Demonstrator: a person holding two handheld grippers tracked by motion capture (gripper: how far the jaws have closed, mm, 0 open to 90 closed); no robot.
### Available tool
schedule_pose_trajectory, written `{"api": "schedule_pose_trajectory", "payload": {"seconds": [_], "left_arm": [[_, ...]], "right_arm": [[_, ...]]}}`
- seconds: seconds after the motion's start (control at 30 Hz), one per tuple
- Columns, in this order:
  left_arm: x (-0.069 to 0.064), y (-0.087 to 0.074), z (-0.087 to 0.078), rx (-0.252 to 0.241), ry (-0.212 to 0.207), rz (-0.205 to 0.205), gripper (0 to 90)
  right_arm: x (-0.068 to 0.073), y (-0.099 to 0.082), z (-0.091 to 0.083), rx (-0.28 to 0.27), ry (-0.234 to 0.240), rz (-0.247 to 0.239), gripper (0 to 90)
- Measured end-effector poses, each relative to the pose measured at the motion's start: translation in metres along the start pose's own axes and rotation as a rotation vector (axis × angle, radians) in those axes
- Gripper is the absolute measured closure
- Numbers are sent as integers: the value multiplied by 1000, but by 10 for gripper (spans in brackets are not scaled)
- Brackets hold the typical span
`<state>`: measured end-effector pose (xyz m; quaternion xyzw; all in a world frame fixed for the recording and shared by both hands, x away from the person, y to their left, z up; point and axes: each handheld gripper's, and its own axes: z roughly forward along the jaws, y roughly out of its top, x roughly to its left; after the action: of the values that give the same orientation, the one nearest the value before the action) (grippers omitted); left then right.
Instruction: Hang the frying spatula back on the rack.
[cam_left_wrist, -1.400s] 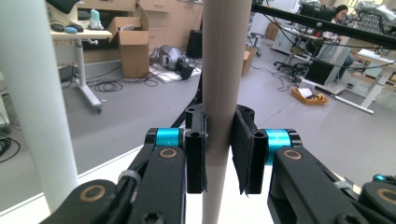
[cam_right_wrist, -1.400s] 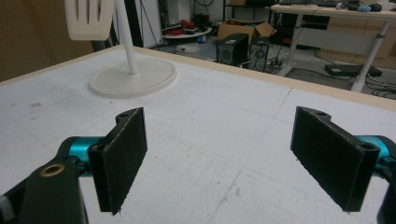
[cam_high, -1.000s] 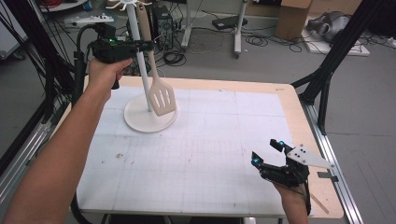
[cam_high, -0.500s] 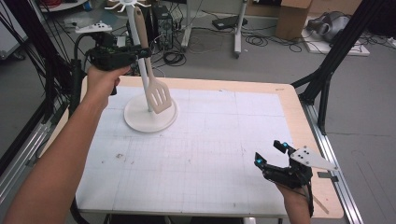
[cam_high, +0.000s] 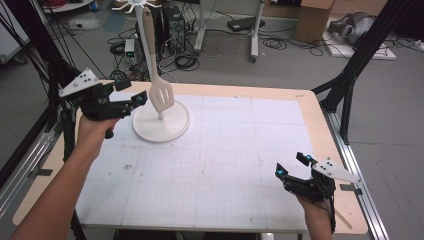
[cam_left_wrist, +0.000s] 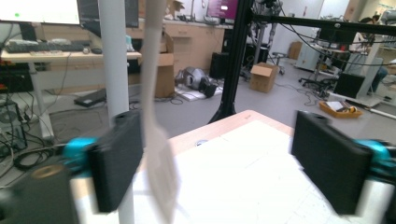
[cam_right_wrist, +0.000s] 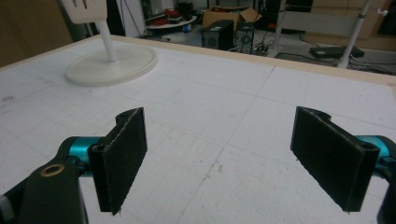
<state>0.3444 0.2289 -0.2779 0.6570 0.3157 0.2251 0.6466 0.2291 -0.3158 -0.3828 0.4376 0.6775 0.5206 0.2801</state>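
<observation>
A cream slotted spatula (cam_high: 161, 96) hangs from the top of a white stand (cam_high: 161, 126) at the table's far left. Its blade is just above the round base. My left gripper (cam_high: 133, 92) sits just left of the blade, and its jaws have just been opening. In the left gripper view the blurred spatula (cam_left_wrist: 158, 158) hangs close by the left-hand jaw of the left gripper (cam_left_wrist: 219, 168), and the pads do not press on it. The stand's pole (cam_left_wrist: 114, 60) rises behind. My right gripper (cam_high: 291, 166) rests open near the front right, its jaws (cam_right_wrist: 219, 158) with nothing between them.
The white gridded mat (cam_high: 225, 165) covers the wooden table (cam_high: 300, 95). Black frame posts (cam_high: 350, 85) stand at the right edge and rails run along both sides. The stand's base (cam_right_wrist: 112, 65) and the spatula's blade (cam_right_wrist: 86, 9) lie far ahead of the right gripper.
My left gripper has let go of the spatula's handle, opened wide, and dropped down and to the left. The spatula now hangs straighter on the stand. The right gripper has stayed put.
</observation>
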Motion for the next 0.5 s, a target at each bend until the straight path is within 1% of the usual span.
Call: {"api": "schedule_pose_trajectory", "payload": {"seconds": [0.07,0.1,0.2,0.27,0.3,0.4,0.5], "left_arm": [[-2,-9,-6,-20,-12,-6,168],[-4,-15,-10,-12,-18,4,168],[-9,-33,-17,-12,-19,35,168],[-11,-42,-23,-29,-16,43,167],[-11,-46,-26,-34,-18,41,167],[-14,-56,-35,-40,-15,32,167],[-17,-65,-43,-33,-4,34,167]], "right_arm": [[-1,-1,0,-2,-2,-1,176],[-1,-1,0,-2,-4,-5,176],[-1,-3,1,9,-20,-14,175],[0,-5,2,9,-26,-11,176],[0,-6,1,14,-27,-18,176],[0,-6,1,18,-31,-21,175],[1,-6,-1,12,-36,-22,175]]}}
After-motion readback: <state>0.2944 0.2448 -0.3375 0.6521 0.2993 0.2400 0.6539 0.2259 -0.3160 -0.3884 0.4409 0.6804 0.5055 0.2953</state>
